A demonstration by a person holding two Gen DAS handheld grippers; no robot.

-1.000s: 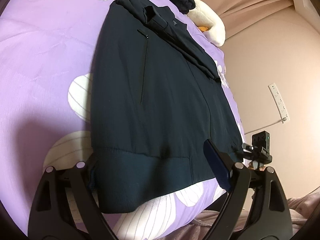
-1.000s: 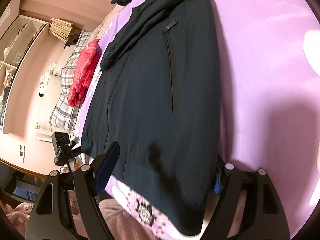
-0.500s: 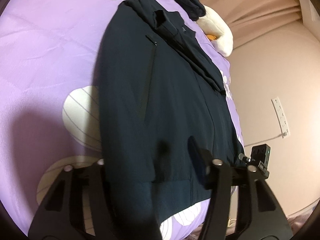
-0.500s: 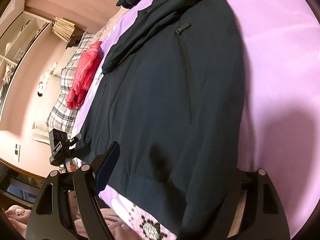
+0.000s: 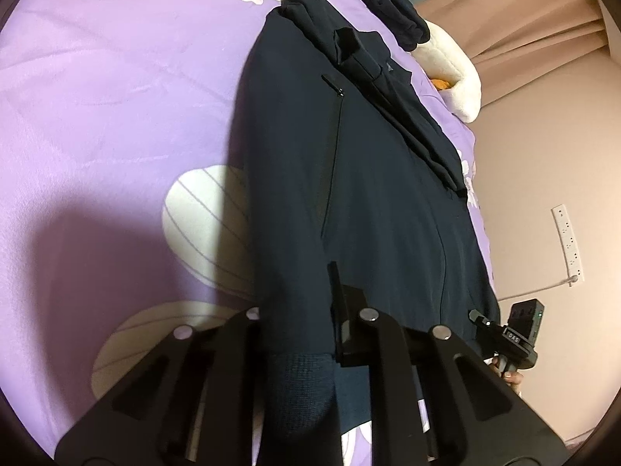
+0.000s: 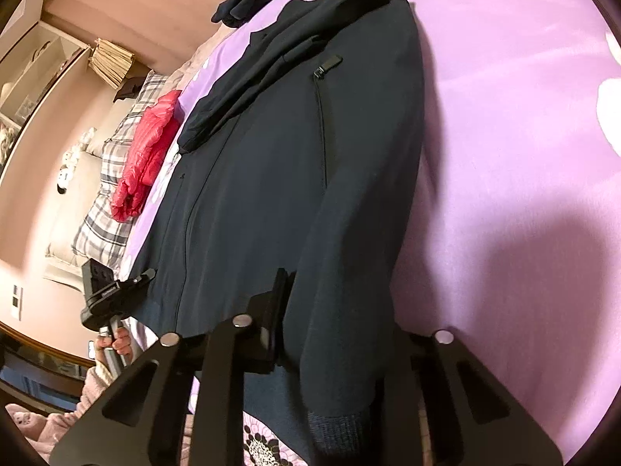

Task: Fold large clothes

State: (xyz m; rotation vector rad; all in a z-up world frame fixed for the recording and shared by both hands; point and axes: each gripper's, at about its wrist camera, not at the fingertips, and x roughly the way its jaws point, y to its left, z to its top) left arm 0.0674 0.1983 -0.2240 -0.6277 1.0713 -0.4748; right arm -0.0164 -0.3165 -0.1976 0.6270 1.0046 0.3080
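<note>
On a purple bedspread point(image 5: 116, 97), a dark jacket point(image 5: 349, 194) is laid lengthwise from bottom centre to the top. Its hem is pinched by the left gripper point(image 5: 299, 334) and right gripper point(image 6: 333, 334), both closing.

A: What lies on the bed point(image 6: 504, 136)?

B: A dark navy jacket point(image 6: 271, 155), spread flat on the purple cover, pocket zipper up.

A: And the right hand-held gripper point(image 6: 333, 334)?

B: Closing on the jacket's hem corner, fabric bunched between its jaws.

A: Anything further left?

B: A red garment point(image 6: 145, 151) on a plaid blanket point(image 6: 101, 209), and the left hand-held gripper point(image 6: 112, 291).
</note>
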